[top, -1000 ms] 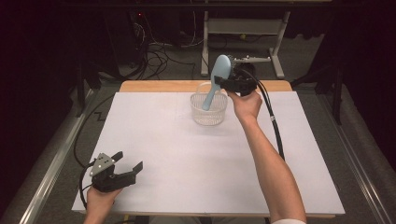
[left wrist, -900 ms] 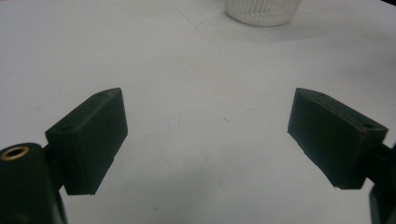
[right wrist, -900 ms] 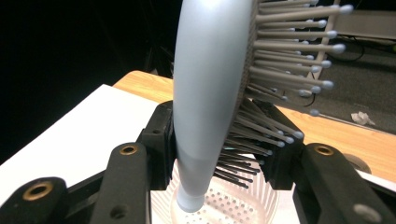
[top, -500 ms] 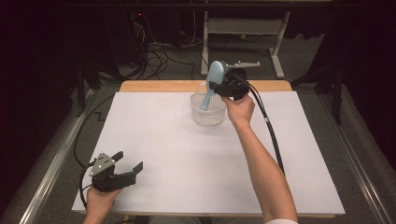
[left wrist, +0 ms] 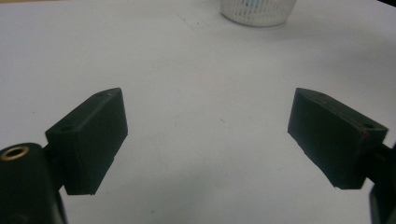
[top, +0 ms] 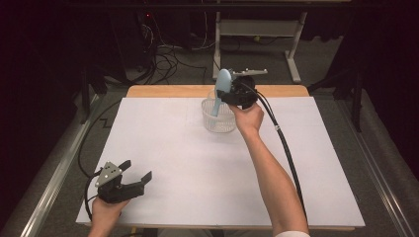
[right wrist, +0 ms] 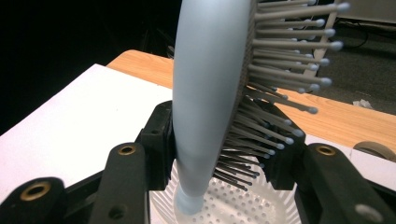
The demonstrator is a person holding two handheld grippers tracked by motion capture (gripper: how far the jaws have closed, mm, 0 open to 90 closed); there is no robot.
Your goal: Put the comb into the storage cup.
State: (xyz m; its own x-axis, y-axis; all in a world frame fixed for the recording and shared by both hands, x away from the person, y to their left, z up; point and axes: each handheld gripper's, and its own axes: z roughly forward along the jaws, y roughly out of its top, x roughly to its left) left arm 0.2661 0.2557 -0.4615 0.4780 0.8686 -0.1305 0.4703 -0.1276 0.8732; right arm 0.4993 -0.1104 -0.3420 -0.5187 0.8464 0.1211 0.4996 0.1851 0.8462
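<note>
Your desk point(top: 163, 148) wore a plain white sheet, with a strip of bare wood point(top: 173, 91) showing along its far edge. Beyond it the room was dark: a tangle of cables point(top: 168, 57) lay on the grey floor, and the legs of a pale metal stand point(top: 296, 54) stood behind.

Near the far edge sat a small white perforated basket point(top: 219, 121), upright on the sheet; in the left claw view it showed at the top edge point(left wrist: 258, 14). Your right claw point(top: 232, 96) gripped a light blue hairbrush point(top: 221, 89) at the lower part of its paddle head, one jaw against the smooth back and the other in among the bristles, as the right claw view point(right wrist: 215, 154) made plain. The brush point(right wrist: 205, 93) stood nearly upright, its long axis running up and down and leaning a little, head at the top and handle pointing down into the basket point(right wrist: 252, 207); its bristles point(right wrist: 289, 60) faced away from the smooth back, toward the far right of the room. Whether the handle tip touched the basket floor could not be told.

Your left claw point(top: 136, 177) rested at the near left corner of the desk, well apart from the basket, its jaws spread wide with only white sheet between them point(left wrist: 208, 140)
</note>
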